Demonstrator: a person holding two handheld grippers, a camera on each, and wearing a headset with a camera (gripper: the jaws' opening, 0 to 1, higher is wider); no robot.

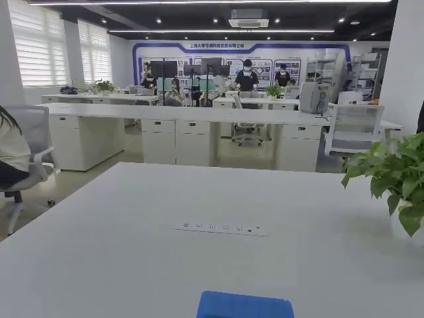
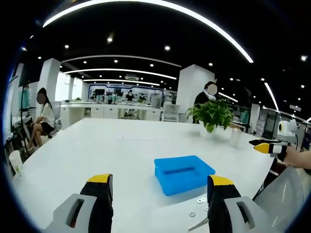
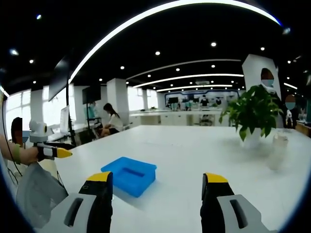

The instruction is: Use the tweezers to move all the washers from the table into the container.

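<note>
The blue container (image 2: pixel 183 173) sits on the white table (image 2: pixel 97 150), just beyond my left gripper (image 2: pixel 160 180), whose jaws stand open and hold nothing. Two small washers (image 2: pixel 200 199) lie on the table in front of the container, by the right jaw. A thin metal piece, probably the tweezers (image 2: pixel 197 224), lies beside them at the picture's edge. My right gripper (image 3: pixel 156 177) is open and holds nothing, with the container (image 3: pixel 129 174) ahead to its left. The container's far edge (image 1: pixel 245 305) shows at the bottom of the head view. The right gripper (image 2: pixel 265 145) enters the left gripper view from the right.
A potted plant (image 1: pixel 394 175) stands at the table's right side, with a clear cup (image 3: pixel 277 151) near it. A flush socket strip (image 1: pixel 222 228) is set in the table's middle. Office desks, chairs and people are behind. A person sits at the far left (image 1: pixel 10 149).
</note>
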